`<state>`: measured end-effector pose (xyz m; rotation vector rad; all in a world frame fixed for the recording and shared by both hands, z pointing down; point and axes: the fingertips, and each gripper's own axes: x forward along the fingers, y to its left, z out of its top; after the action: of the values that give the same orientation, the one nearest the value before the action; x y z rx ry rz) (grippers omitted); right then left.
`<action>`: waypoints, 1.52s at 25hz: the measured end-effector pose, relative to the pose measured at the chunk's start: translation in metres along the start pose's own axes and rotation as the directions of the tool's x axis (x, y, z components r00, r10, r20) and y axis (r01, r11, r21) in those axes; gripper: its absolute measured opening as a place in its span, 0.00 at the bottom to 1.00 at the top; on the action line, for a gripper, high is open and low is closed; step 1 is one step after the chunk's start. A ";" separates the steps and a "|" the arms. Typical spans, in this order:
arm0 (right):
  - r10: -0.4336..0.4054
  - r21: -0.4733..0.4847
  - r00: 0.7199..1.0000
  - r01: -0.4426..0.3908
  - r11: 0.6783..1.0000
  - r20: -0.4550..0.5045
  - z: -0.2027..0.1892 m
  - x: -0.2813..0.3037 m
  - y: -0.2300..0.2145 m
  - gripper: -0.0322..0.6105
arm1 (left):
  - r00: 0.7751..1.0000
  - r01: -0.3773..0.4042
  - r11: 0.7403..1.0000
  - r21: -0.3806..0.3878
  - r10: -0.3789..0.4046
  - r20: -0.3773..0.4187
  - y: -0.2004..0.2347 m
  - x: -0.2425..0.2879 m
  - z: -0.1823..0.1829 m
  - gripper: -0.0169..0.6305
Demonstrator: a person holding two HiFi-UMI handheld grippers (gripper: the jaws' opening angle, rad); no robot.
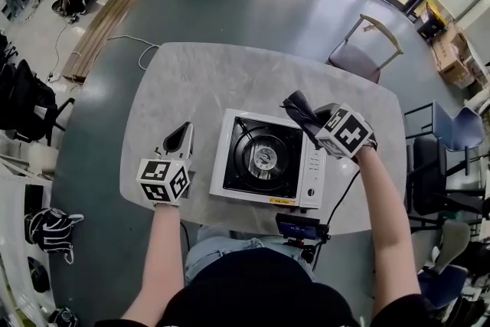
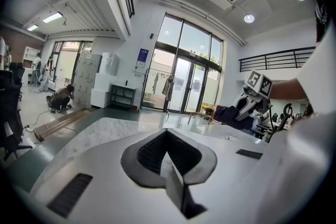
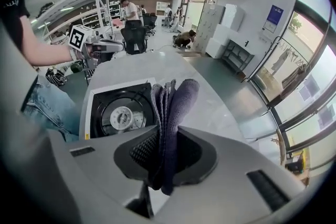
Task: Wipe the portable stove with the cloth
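We hold the dark grey folded cloth (image 3: 170,113) pinched between the jaws of the right gripper (image 1: 310,119), its free end standing up past the jaw tips. So the pick-up looks done, and the wiping itself is what remains. We see no sign on the stove telling whether any part has been rubbed yet.

The white portable gas stove with a black burner top (image 1: 227,158) sits on the pale marbled table (image 1: 176,80), toward the table's 6 o'clock edge. The cloth hangs over the stove's 2 o'clock corner, near its control strip. It looks lifted clear of the surface, though we cannot be sure of the gap. In the right gripper view the stove lies at about 10 o'clock from the cloth.

The left gripper (image 1: 181,137) hovers at the stove's 9 o'clock, apart from it, jaws pressed together on nothing.
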<state>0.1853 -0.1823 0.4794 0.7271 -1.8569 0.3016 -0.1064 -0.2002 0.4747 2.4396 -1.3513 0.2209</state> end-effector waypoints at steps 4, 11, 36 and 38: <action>0.037 -0.014 0.999 -0.036 0.999 0.040 0.033 0.005 0.032 0.15 | 1.000 -0.008 1.000 -0.001 0.008 0.005 0.010 -0.012 0.001 0.04; 0.076 -0.032 0.994 -0.074 0.997 0.076 0.080 0.034 0.077 0.15 | 1.000 -0.009 1.000 -0.007 0.009 -0.009 0.035 -0.031 -0.001 0.04; -0.117 0.033 0.991 0.119 0.992 -0.059 0.113 0.127 0.111 0.15 | 0.997 0.028 0.996 -0.087 -0.034 -0.072 0.053 -0.044 -0.049 0.04; -0.090 0.035 0.994 0.093 0.995 -0.061 0.114 0.127 0.115 0.15 | 0.997 0.029 0.995 -0.092 -0.036 -0.073 0.054 -0.044 -0.050 0.04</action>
<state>-0.0017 -0.1947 0.5640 0.8183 -1.7608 0.2967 -0.1739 -0.1736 0.5203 2.3526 -1.2616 0.2343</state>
